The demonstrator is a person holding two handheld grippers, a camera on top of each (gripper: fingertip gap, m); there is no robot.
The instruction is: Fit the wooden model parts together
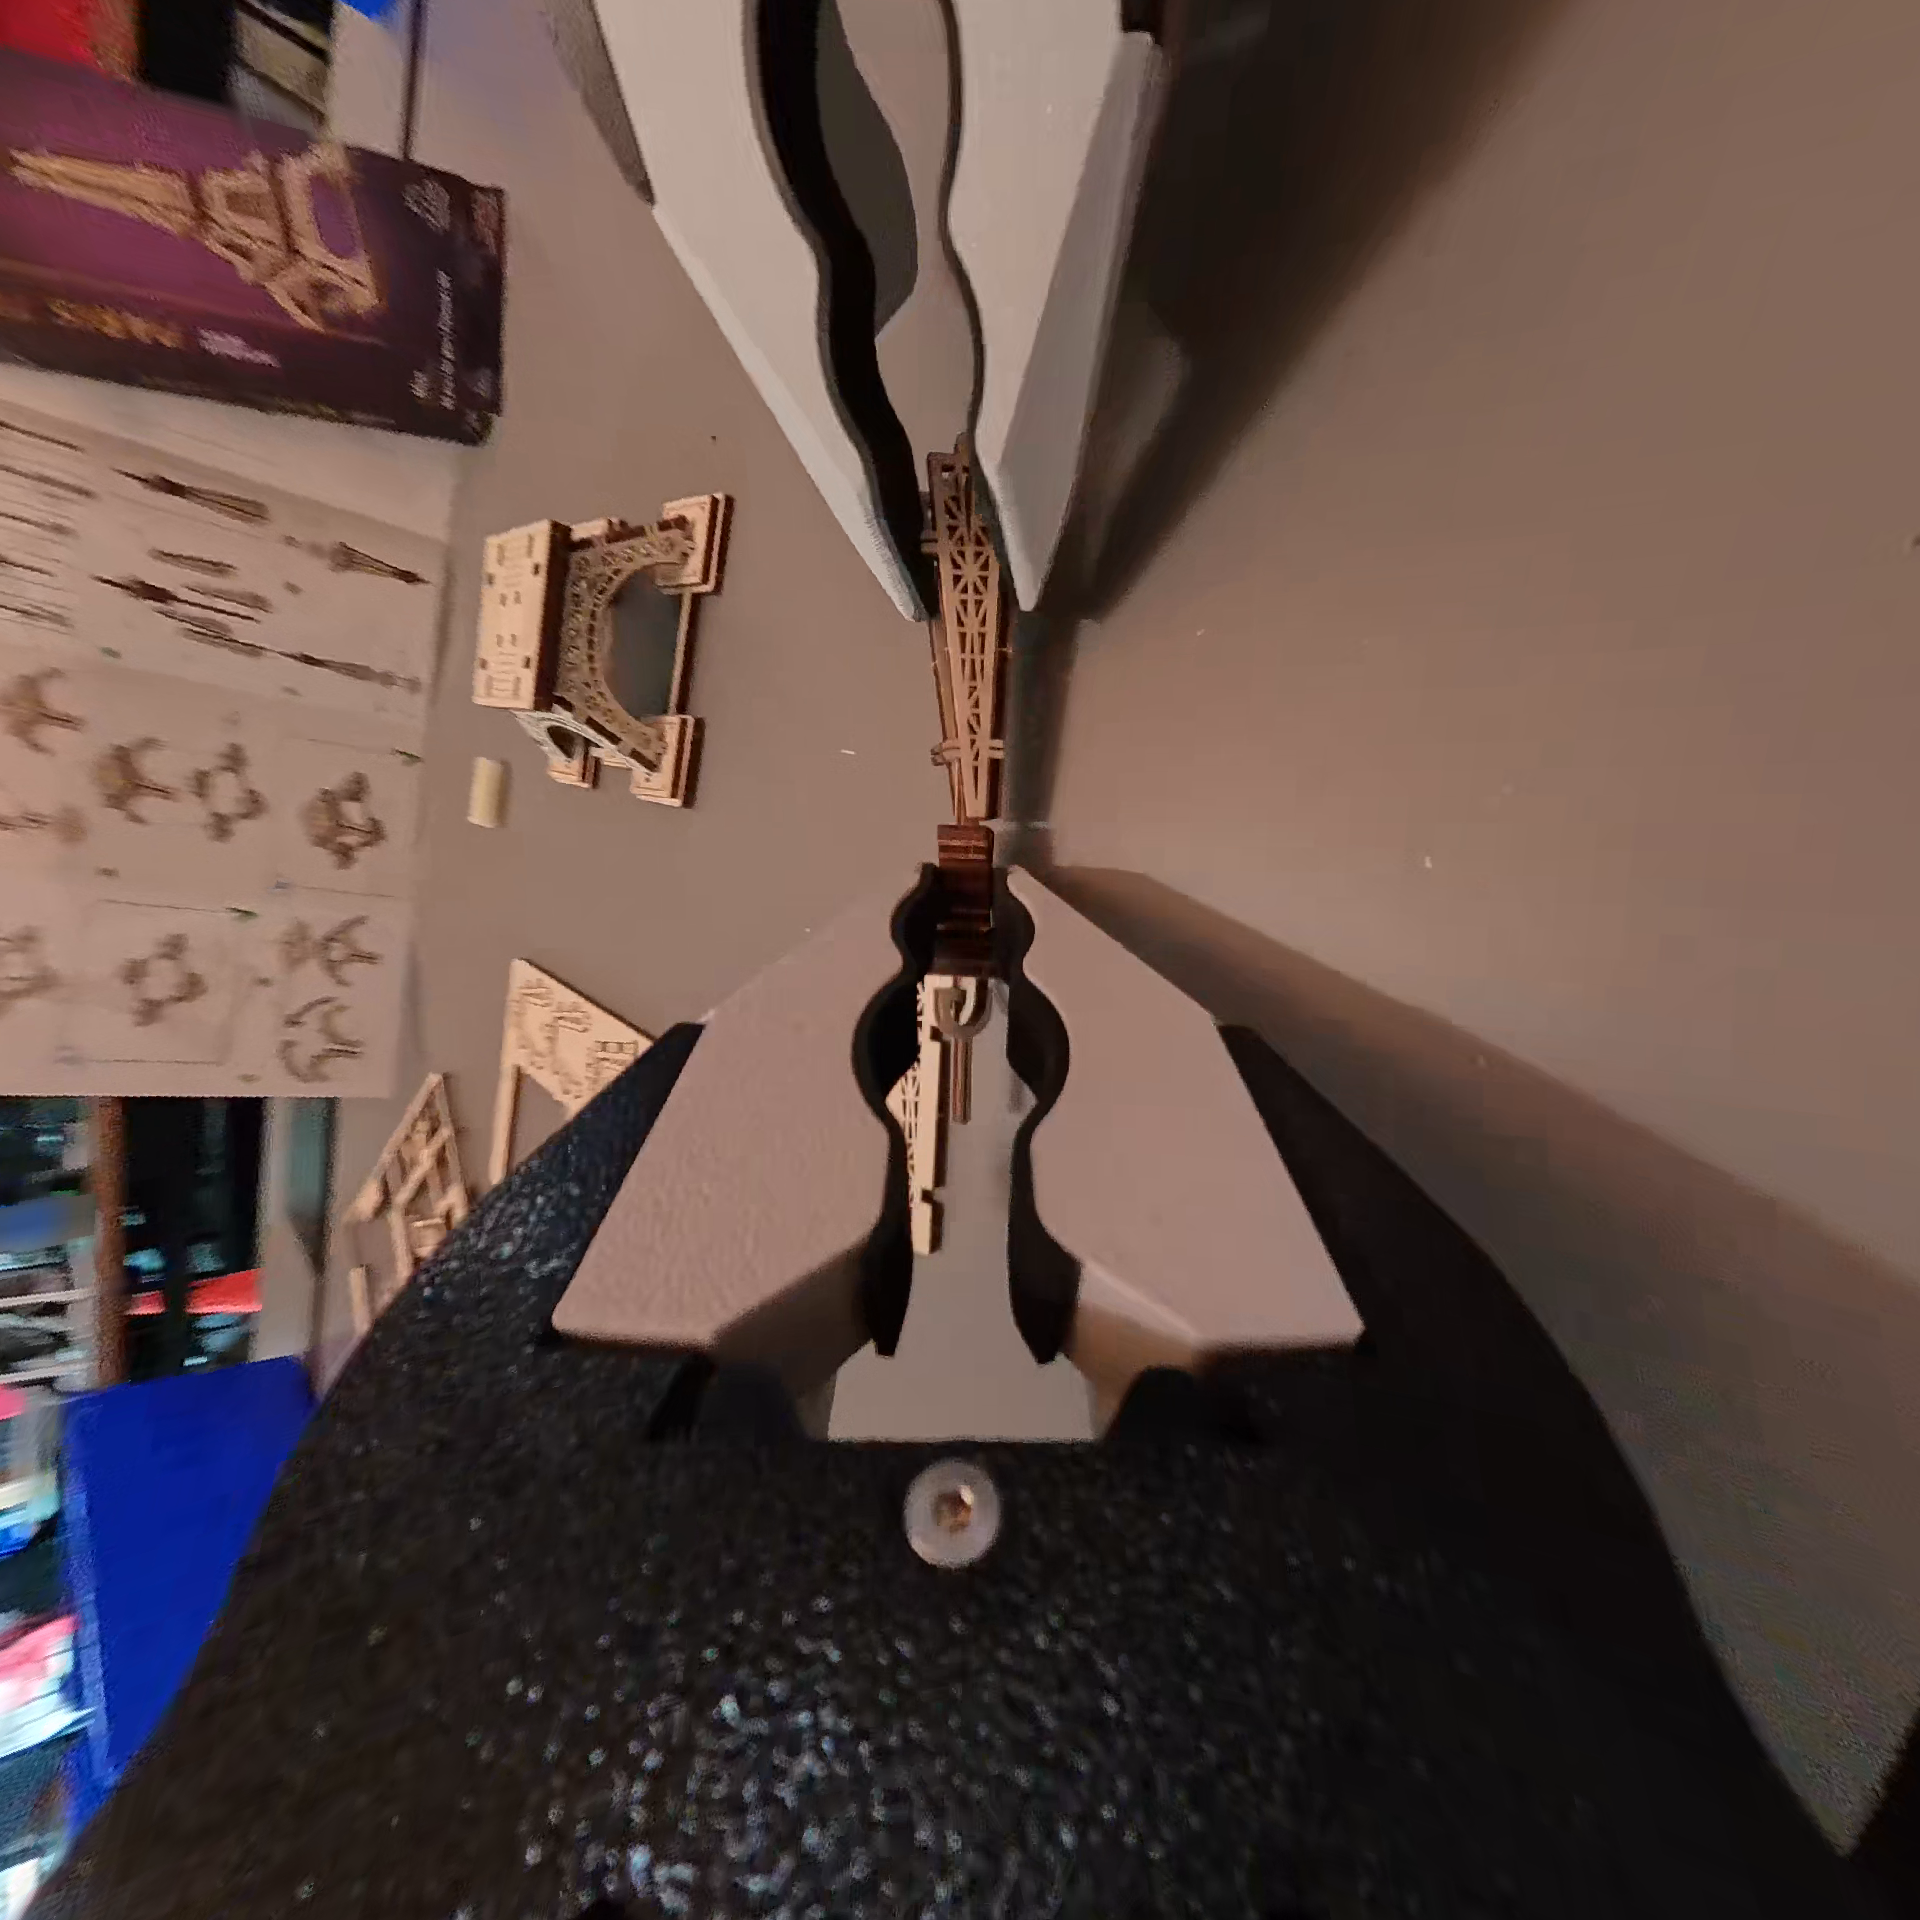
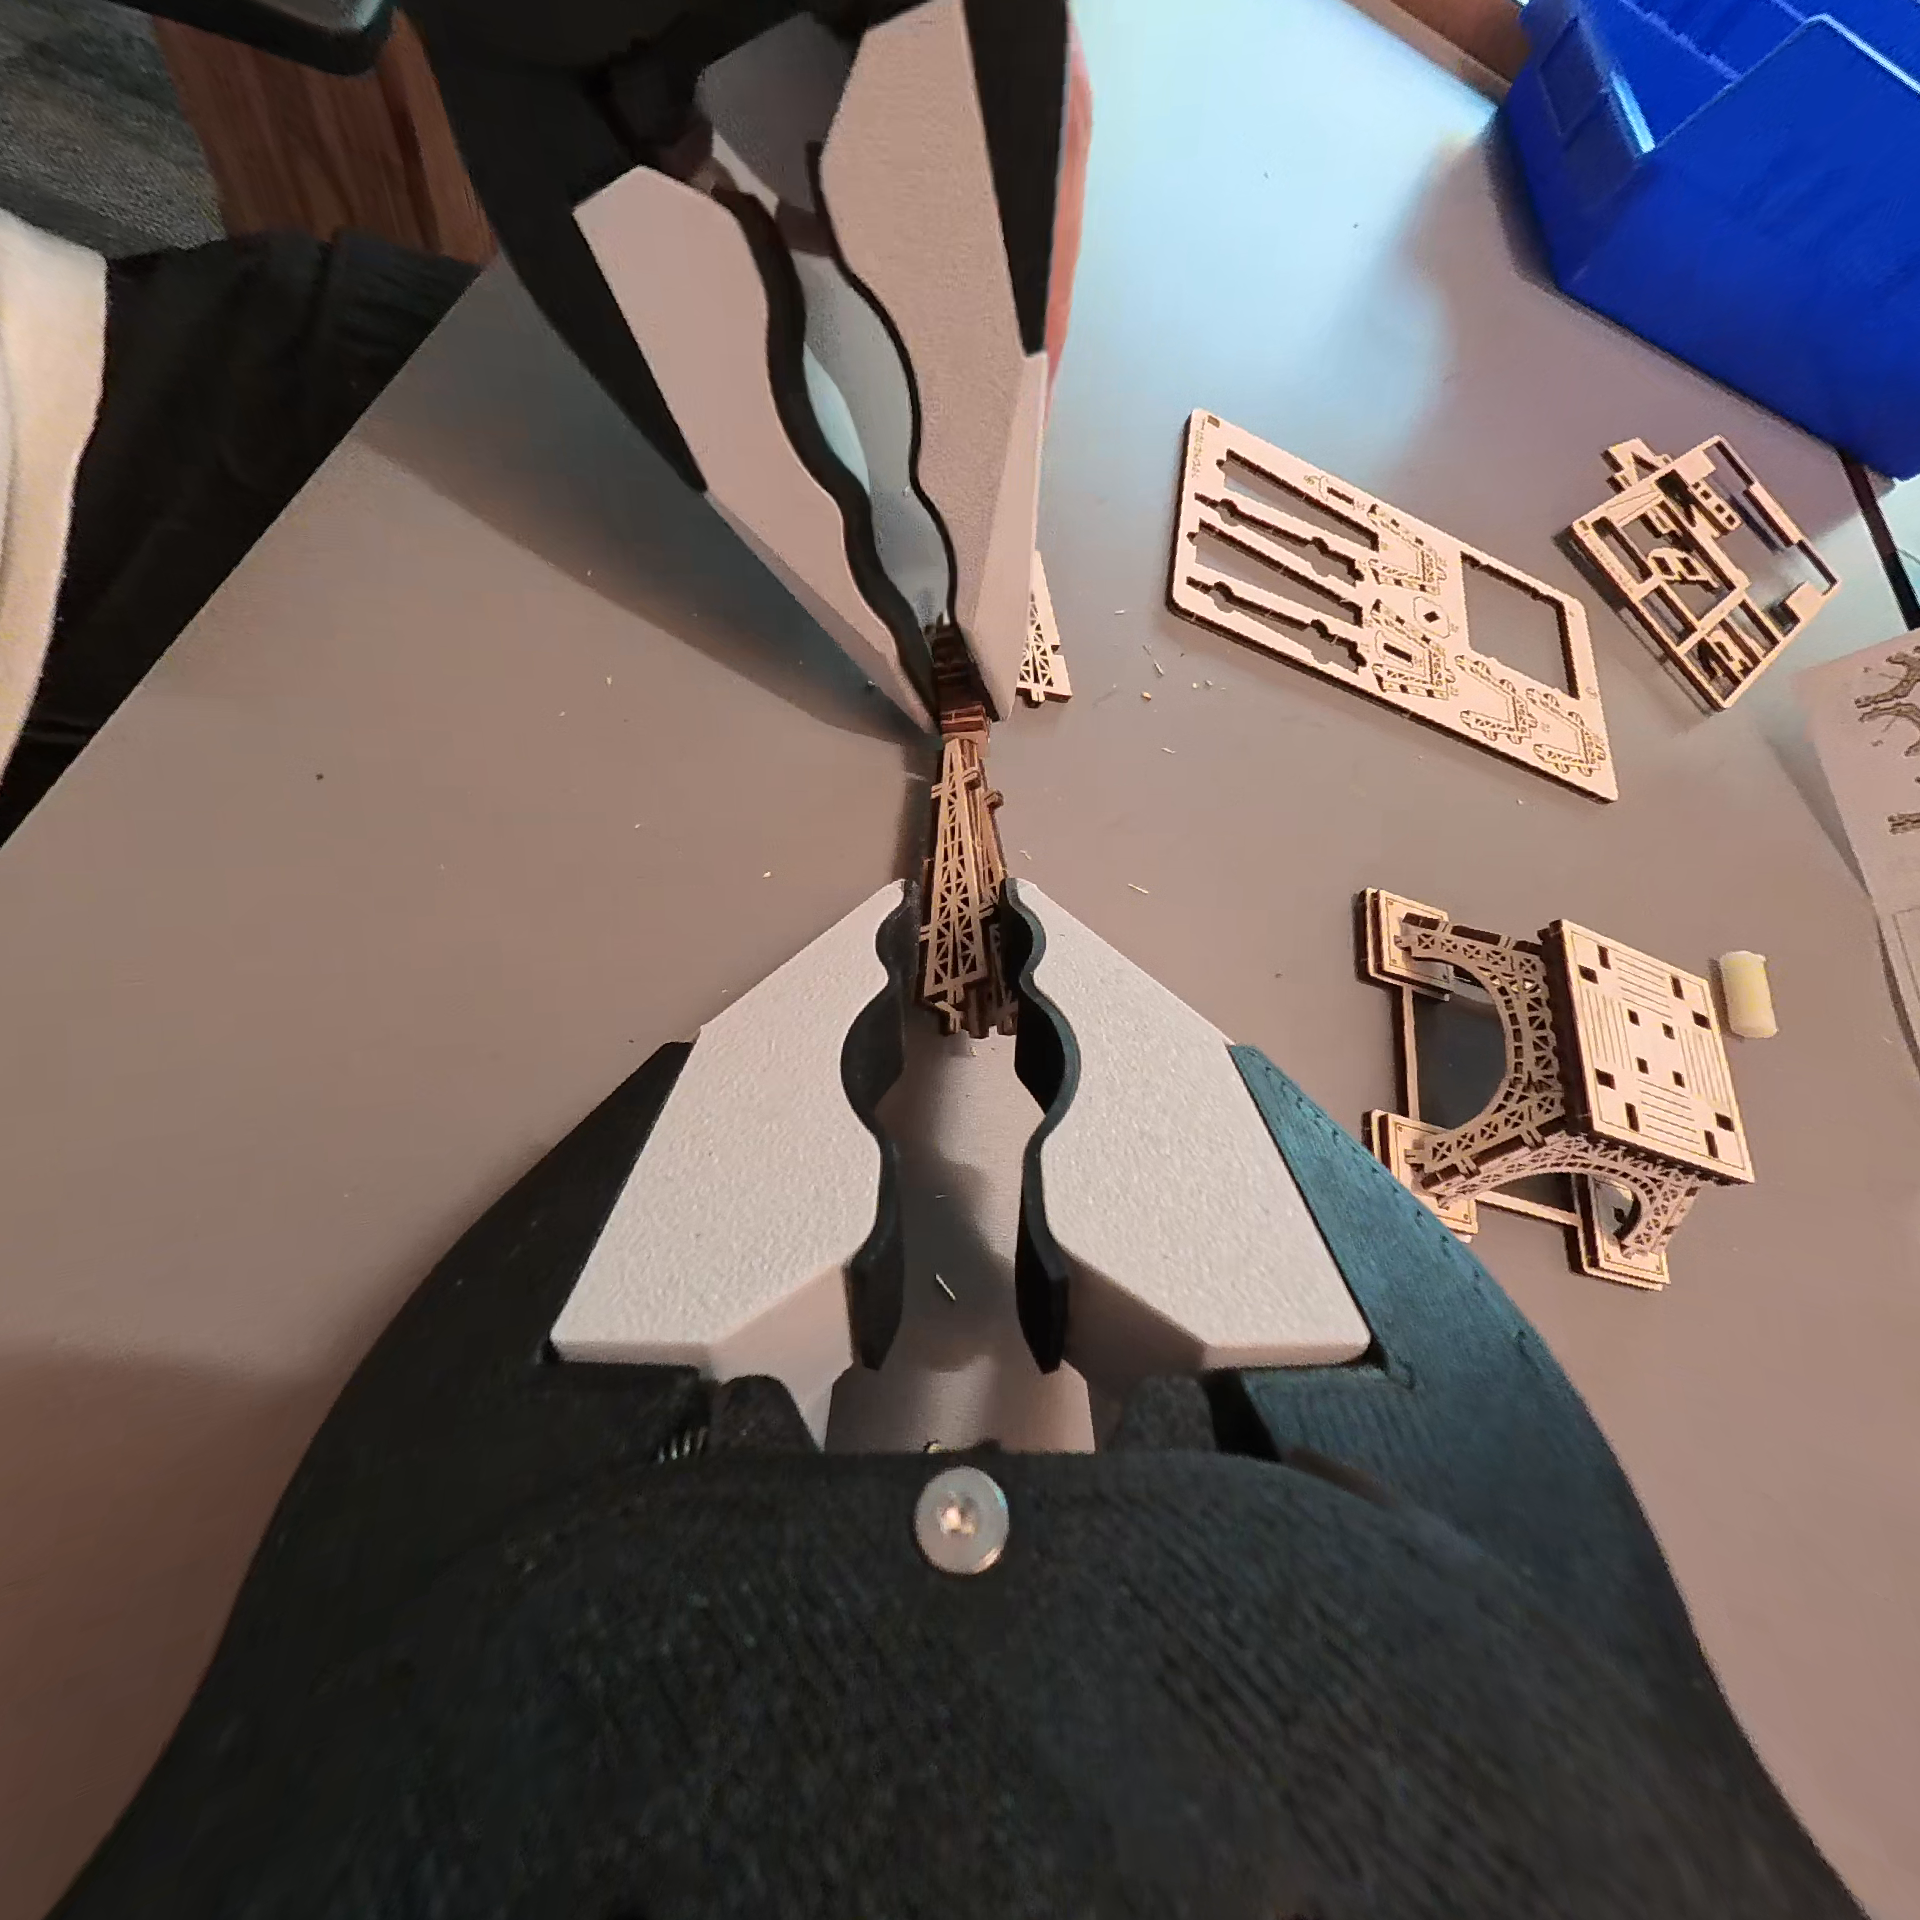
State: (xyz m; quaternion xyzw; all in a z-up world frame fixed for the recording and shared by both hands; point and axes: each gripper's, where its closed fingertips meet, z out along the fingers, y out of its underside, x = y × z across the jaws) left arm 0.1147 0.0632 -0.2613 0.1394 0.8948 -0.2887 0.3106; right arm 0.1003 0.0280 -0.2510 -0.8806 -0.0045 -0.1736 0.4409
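Right wrist view: right tool clamps the spire's wide end, left tool its cap dead ahead. Joining step; next, I judge, press straight together.

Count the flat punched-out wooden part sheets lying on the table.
2: the large rectangular wooden sheet right of the grippers, and a smaller fretwork sheet nearer the blue bin. Others may be hidden.

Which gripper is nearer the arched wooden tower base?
Right gripper: beside the arched wooden tower base. The left gripper grips the wooden lattice spire's far end, farther off.
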